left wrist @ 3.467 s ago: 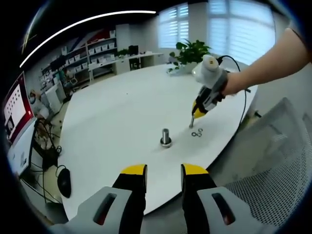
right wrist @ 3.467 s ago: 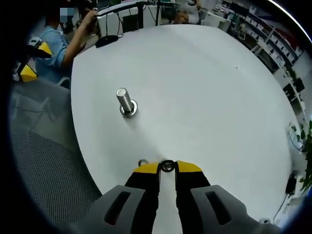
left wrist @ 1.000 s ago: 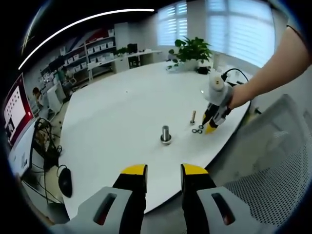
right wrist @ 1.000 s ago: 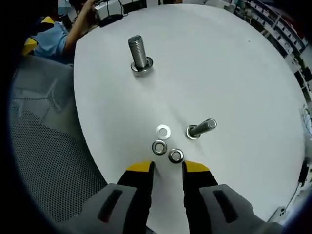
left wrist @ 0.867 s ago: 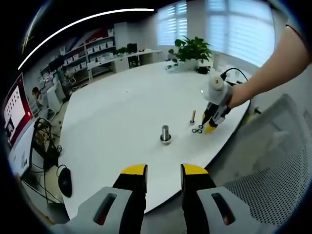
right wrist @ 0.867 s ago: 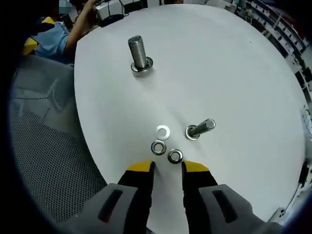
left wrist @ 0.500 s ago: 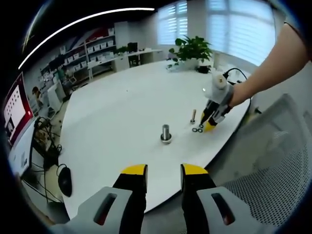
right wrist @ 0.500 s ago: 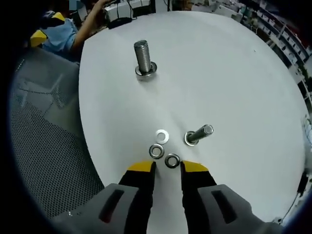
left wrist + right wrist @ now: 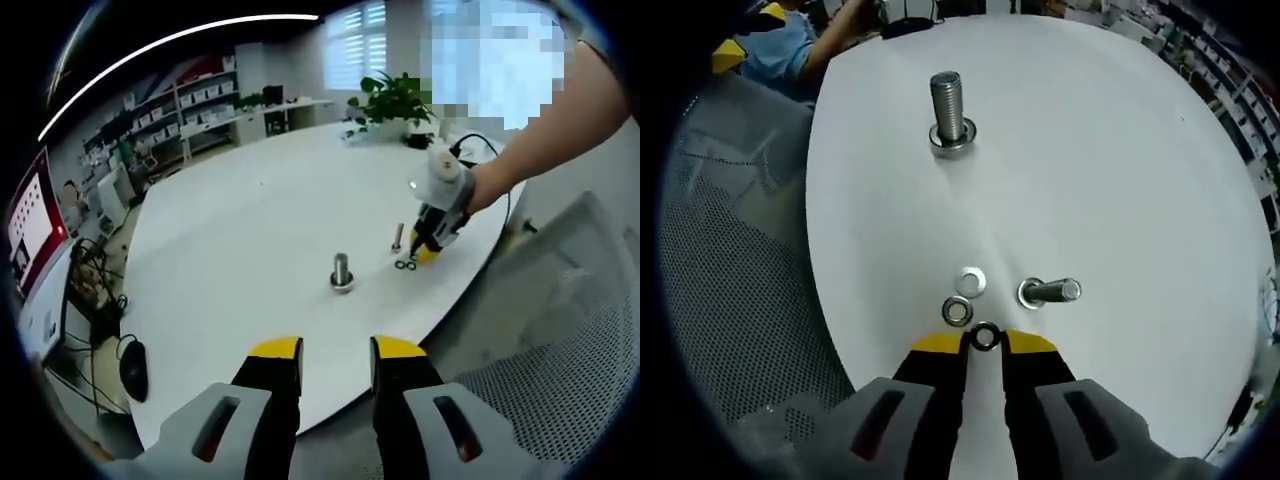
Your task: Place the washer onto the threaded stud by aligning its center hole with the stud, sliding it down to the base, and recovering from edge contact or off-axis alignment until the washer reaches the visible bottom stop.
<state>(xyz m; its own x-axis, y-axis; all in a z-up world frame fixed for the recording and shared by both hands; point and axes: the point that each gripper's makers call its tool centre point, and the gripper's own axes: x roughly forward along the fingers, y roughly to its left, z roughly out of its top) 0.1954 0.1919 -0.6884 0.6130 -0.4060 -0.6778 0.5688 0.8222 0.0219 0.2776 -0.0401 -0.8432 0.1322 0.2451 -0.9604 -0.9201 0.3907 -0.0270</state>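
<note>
- Right gripper view: right gripper (image 9: 985, 343) down at the white counter (image 9: 1120, 180), yellow-tipped jaws pinched on a dark ring washer (image 9: 985, 336) sitting right between the tips.
- Just beyond the tips, a second dark washer (image 9: 957, 311) lying flat, and a pale flat washer (image 9: 971, 281) a little farther out, both close together, apart from the held one.
- To the right of those, a smaller bolt (image 9: 1048, 292) standing on its head, leaning toward the view's right edge.
- Farther up the counter, well apart from the group, threaded stud (image 9: 949, 108) upright on its round base with a ring at the foot.
- Grey mesh chair back (image 9: 730, 270) off the counter edge at left; a person in blue (image 9: 780, 45) at the far side.
- Left gripper view: left gripper (image 9: 335, 352) hanging clear of the counter edge, jaws parted, nothing between them.
- Ahead, stud (image 9: 342, 271) mid-counter; the other gripper (image 9: 425, 246), held in a hand (image 9: 478, 186), tip down at the small washers (image 9: 404, 265) beside the small bolt (image 9: 397, 240).
- Potted plant (image 9: 397, 100) at the far rim, shelving beyond.
</note>
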